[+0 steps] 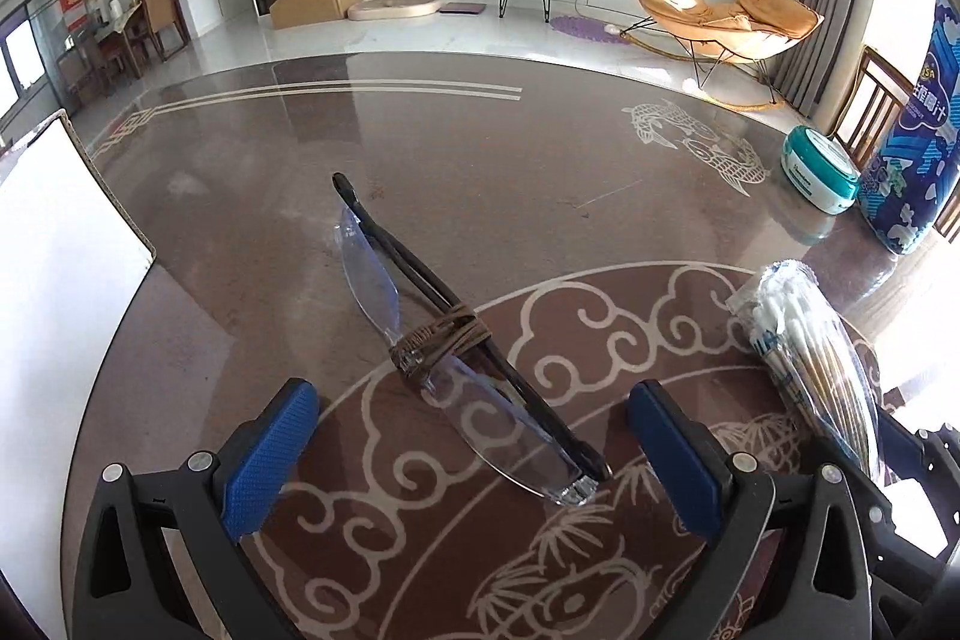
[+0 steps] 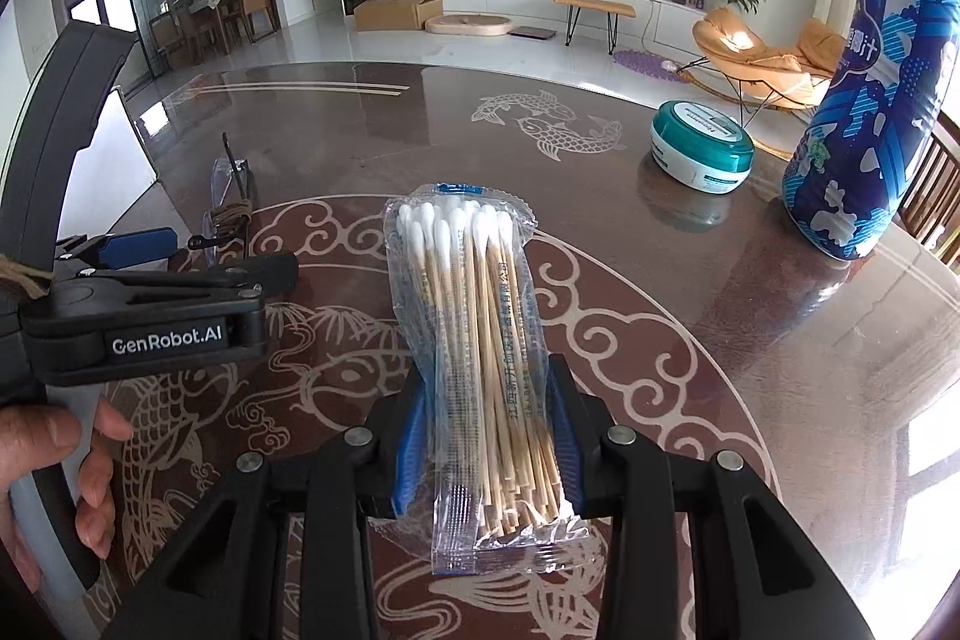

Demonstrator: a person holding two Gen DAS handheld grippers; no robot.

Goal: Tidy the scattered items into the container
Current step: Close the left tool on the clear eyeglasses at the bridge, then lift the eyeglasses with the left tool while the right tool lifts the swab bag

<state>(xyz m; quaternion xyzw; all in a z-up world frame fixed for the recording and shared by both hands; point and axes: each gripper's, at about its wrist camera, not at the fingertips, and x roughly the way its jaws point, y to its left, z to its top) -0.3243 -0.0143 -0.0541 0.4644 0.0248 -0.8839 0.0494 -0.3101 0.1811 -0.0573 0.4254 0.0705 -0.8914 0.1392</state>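
Glasses (image 1: 456,346) lie folded on the glossy patterned table (image 1: 252,196), directly between and ahead of the spread blue pads of the left gripper (image 1: 474,451). Their long axis runs on a diagonal: the far end points up and left toward the white container (image 1: 66,244) at the table's left edge, the near end sits close to the right-hand pad. A brown cord is wound round the middle of the frame. The left fingers are released and touch nothing; because the glasses lie slantwise across the gap, a closing pinch would probably meet lens and temple arm at an angle rather than square, so a roll of the wrist seems called for first.

Further right, the right gripper (image 2: 489,451) is clenched on a clear packet of cotton swabs (image 2: 474,340), gripping its lower half. The packet's long axis points straight ahead along the fingers, white tips away from the camera.

The left hand is the nearer to the glasses; the right is already occupied.

The left wrist view alone shows how the glasses sit relative to the pads, and catches only an edge of the swab packet. The right wrist view alone shows the grip on the packet, the left gripper from the side with a person's fingers (image 2: 90,466) beneath it, and the glasses small beyond. Both show a teal jar (image 2: 702,151) and a blue bottle (image 2: 870,100) standing far right.
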